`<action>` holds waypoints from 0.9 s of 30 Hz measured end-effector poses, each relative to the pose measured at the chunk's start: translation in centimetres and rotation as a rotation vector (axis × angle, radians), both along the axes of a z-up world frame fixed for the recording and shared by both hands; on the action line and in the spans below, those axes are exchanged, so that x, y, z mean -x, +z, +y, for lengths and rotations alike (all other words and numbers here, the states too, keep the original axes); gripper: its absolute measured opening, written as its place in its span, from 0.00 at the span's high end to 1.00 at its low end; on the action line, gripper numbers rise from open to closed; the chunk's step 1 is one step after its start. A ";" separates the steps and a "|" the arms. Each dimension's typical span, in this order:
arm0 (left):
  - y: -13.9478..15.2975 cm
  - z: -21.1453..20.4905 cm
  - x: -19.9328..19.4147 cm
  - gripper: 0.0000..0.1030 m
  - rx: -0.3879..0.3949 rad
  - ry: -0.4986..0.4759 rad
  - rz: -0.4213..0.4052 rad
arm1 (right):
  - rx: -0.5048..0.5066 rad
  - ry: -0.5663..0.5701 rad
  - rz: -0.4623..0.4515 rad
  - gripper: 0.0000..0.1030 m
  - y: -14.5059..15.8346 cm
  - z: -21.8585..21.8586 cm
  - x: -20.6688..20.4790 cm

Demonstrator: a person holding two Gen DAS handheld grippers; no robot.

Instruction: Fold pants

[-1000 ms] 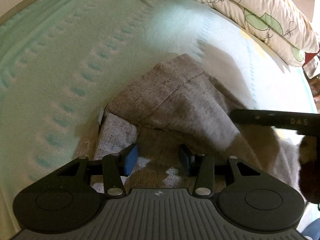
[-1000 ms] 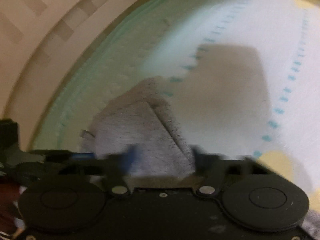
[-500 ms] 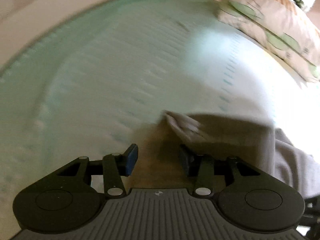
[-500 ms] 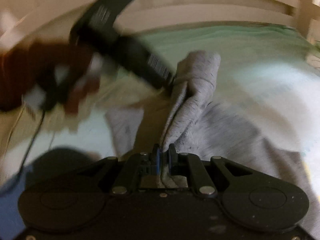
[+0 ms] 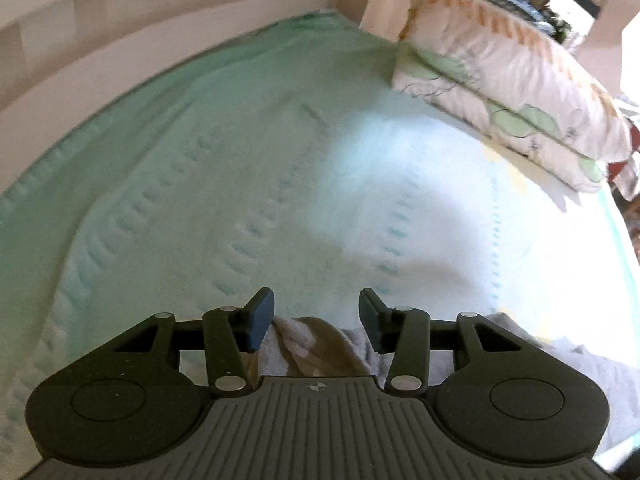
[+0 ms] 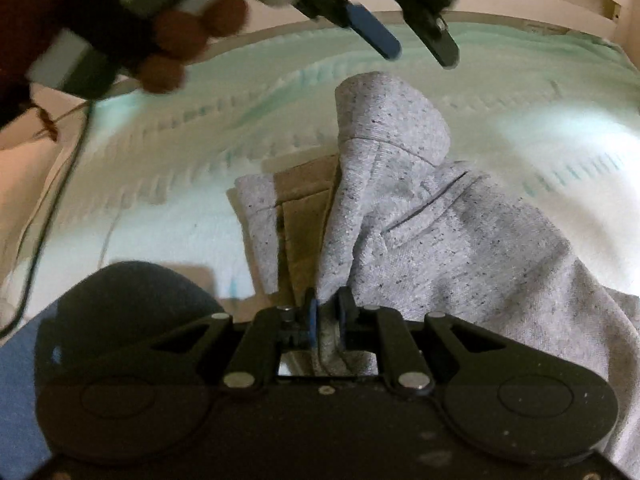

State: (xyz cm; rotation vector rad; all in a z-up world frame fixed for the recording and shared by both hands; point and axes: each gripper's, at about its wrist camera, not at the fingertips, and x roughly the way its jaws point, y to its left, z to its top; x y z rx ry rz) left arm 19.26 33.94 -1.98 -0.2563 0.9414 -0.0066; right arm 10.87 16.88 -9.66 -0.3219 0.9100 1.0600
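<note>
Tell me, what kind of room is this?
Most likely a bedroom. A mint-green bedsheet covers a bed, floral pillows are stacked at one end, and grey pants lie on it for folding.

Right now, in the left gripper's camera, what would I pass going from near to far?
Left gripper → grey pants just beneath it → green bedspread → flowered pillows → wooden bed frame.

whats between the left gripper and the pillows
Only bare mint bedspread lies between the left gripper and the pillows, as the left wrist view shows; the grey pants sit under the open fingers.
</note>
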 end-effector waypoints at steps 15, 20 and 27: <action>-4.8 2.1 4.9 0.55 0.103 -0.010 0.045 | -0.113 -0.326 0.026 0.89 2.0 -6.6 -8.8; -7.4 0.9 4.3 0.54 0.080 -0.053 0.099 | -0.009 -0.100 -0.007 0.41 1.4 -4.5 -7.3; -7.8 1.2 5.6 0.46 0.108 -0.078 0.039 | -0.257 -0.280 0.227 0.15 2.9 -6.2 -13.2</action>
